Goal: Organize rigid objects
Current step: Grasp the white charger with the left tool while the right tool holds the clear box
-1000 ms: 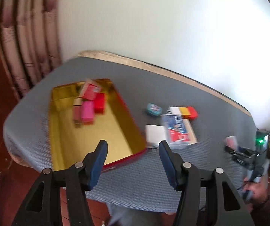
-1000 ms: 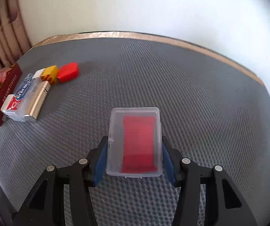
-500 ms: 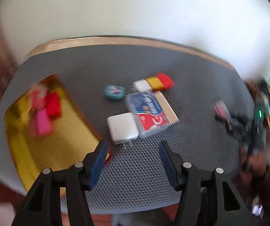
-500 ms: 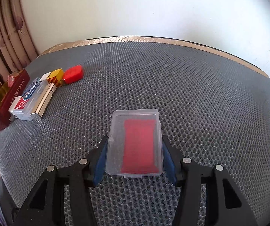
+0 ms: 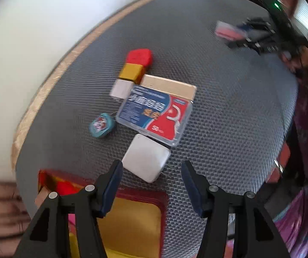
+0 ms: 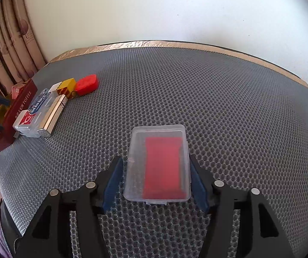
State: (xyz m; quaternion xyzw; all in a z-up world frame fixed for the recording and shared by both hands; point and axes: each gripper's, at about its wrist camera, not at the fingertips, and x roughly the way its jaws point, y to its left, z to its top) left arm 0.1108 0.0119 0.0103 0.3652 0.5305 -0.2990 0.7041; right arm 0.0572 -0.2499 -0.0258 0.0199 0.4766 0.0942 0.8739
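Note:
My right gripper (image 6: pixel 156 167) stands low over the grey mesh mat (image 6: pixel 218 99), and its jaws are opening. A clear plastic case with a red insert (image 6: pixel 160 163) lies flat on the mat between them, with a gap showing at the left pad. My left gripper (image 5: pixel 151 167) is open and holds nothing. It hovers over a white square block (image 5: pixel 146 158), whose near part shows between the fingertips. Beyond it lie a blue-and-red floss box (image 5: pixel 154 114), a gold box (image 5: pixel 171 86), a teal round tin (image 5: pixel 102 124) and a row of red (image 5: pixel 140 57), yellow (image 5: pixel 132 71) and white (image 5: pixel 119 89) pieces.
A gold tray with a red rim (image 5: pixel 132 215) sits under the left gripper at the mat's near edge, with red and pink items in it. A white wall runs behind the mat's tan border (image 6: pixel 175 44). Curtains (image 6: pixel 7 49) hang at the left.
The left gripper rolled and swung from above the tray to above the white block, dropping lower. The right jaws widened off the clear case; the right hand stayed put.

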